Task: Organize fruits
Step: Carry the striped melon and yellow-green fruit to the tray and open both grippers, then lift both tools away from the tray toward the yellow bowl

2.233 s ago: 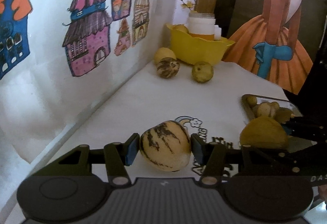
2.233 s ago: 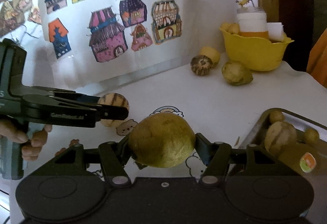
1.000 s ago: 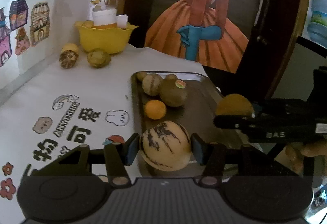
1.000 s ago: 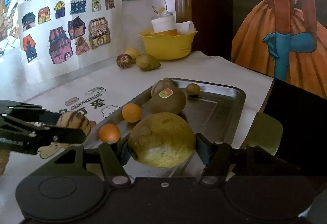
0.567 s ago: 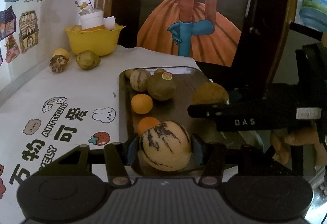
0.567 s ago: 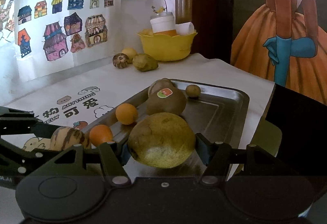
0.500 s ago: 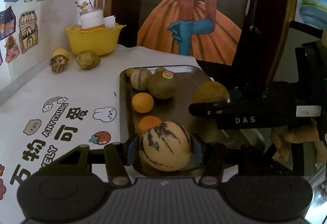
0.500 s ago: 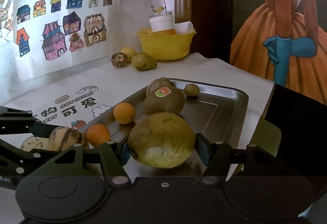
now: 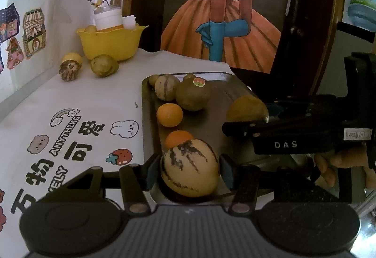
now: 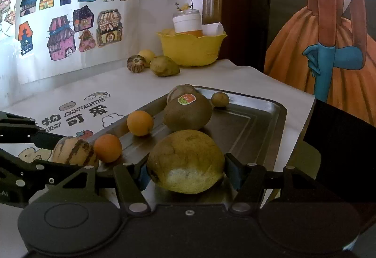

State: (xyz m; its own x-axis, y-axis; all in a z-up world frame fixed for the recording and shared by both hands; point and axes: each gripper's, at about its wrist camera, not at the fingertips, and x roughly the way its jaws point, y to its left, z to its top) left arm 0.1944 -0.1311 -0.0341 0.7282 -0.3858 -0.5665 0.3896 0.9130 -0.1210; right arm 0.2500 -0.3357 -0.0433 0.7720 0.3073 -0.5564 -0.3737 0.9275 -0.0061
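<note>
Covering the table [image 9: 70, 98], a printed white cloth [image 10: 131, 86].

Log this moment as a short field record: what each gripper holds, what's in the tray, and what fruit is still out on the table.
left gripper: shut on striped melon, over the tray's near end
right gripper: shut on yellow-green fruit, over the tray
tray: two oranges, stickered brown fruit, striped fruit behind it, small round fruit
table by yellow bowl: three loose fruits
</note>
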